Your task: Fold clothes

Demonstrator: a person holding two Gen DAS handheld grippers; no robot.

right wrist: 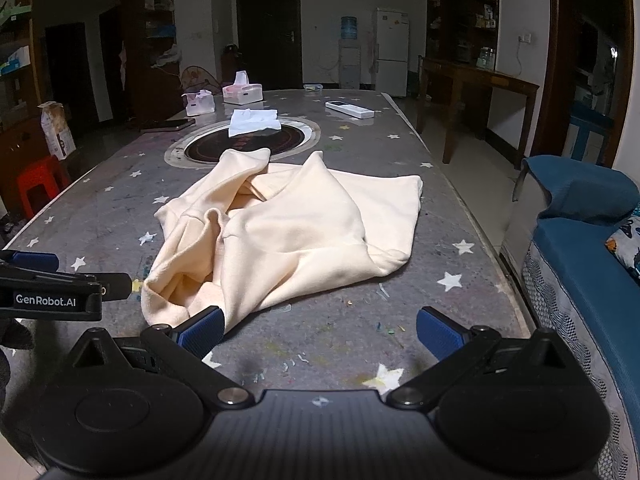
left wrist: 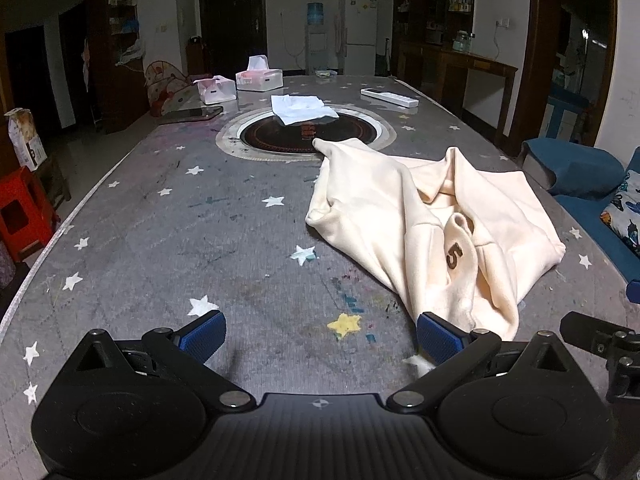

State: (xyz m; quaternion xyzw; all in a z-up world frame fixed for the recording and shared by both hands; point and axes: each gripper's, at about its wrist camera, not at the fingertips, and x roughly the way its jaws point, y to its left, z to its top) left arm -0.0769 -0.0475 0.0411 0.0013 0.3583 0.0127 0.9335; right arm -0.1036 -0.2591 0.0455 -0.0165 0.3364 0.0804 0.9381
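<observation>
Left gripper (left wrist: 320,340) has its blue fingers spread wide with nothing between them, hovering low over the grey star-print tabletop (left wrist: 160,240). Right gripper (right wrist: 318,334) is the same deal, wide apart and empty. Cream shirt (right wrist: 288,224) lies crumpled on the tabletop just ahead of both, a brown "5" showing on it, its near edge right by the left gripper's right finger (left wrist: 438,338). Farther back there's a folded white cloth (left wrist: 300,108) on the round black inset.

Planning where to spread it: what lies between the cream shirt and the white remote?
Only bare star-print tabletop between cream shirt and white remote, clearest in the right wrist view.
</observation>
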